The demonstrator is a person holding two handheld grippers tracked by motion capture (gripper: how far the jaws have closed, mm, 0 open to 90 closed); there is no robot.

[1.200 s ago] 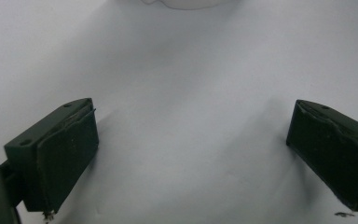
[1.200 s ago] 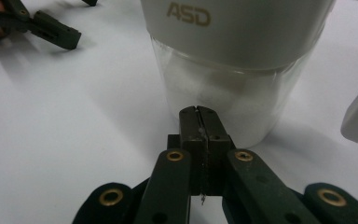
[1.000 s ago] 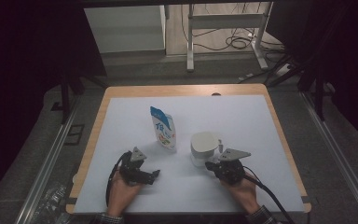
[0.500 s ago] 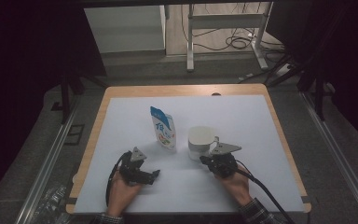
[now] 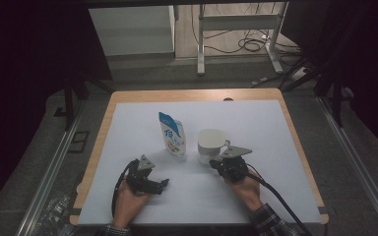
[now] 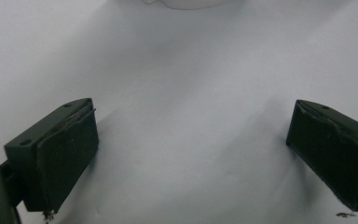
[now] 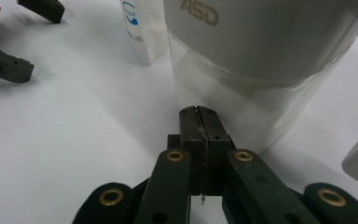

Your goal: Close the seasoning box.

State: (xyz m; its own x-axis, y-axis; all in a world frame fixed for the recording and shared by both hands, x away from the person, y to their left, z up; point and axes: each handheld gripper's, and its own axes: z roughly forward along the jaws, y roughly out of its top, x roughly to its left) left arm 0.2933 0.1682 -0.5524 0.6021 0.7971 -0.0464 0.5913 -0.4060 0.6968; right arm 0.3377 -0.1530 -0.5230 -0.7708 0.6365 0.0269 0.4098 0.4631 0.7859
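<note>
A white-topped container [image 5: 210,144] with a clear lower part stands mid-table beside an upright white pouch [image 5: 173,137] with blue print. My right gripper [image 5: 216,164] is shut with nothing between its pads. In the right gripper view its closed tips [image 7: 198,112] rest against the foot of the container [image 7: 261,56], with the pouch [image 7: 142,32] behind to the left. My left gripper [image 5: 160,185] lies low on the white table top [image 5: 275,128], in front of the pouch. Its jaws stand wide open over bare surface [image 6: 191,154]. The container's base [image 6: 182,3] shows far ahead.
The white sheet covers a wooden-edged table [image 5: 295,142]. Cables trail from both grippers toward the near edge. Dark floor and metal frame legs [image 5: 275,44] lie beyond the far edge. One of the left gripper's fingers [image 7: 7,67] shows at far left in the right gripper view.
My right gripper has moved forward and a little left, and the container has slid slightly away from me with it. The left gripper has stayed put.
</note>
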